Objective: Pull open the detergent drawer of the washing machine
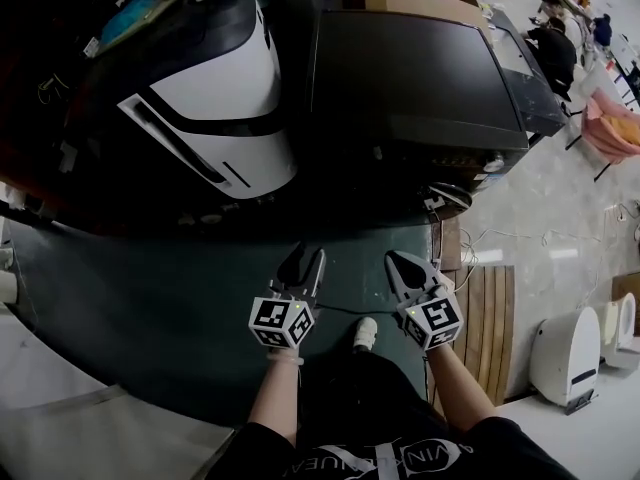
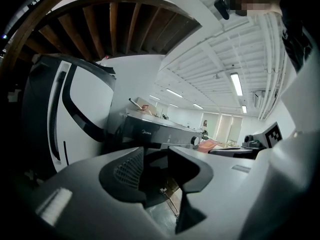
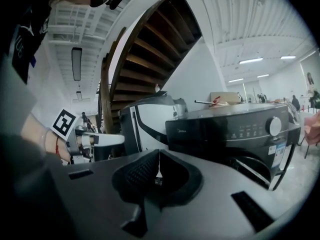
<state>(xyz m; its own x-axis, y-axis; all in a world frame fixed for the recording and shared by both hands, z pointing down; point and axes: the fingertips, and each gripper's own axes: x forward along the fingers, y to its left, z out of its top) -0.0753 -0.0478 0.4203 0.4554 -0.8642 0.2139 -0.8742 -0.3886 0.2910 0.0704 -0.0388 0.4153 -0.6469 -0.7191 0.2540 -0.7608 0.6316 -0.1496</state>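
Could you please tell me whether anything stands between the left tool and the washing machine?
Nothing visible does: only bare floor lies between the left tool and the washing machine; the white appliance stands aside.

Floor (image 1: pixel 200 298), green strip ahead of left tongs (image 1: pixel 305 258) and right tongs (image 1: pixel 408 266): open up to the machine fronts.
Dark washing machine (image 1: pixel 420 78): bars the way ahead and right.
White-and-black appliance (image 1: pixel 215 88): bars ahead-left.
Between them: narrow dark gap.
Wooden slat board (image 1: pixel 490 318): on floor just right of right tongs.
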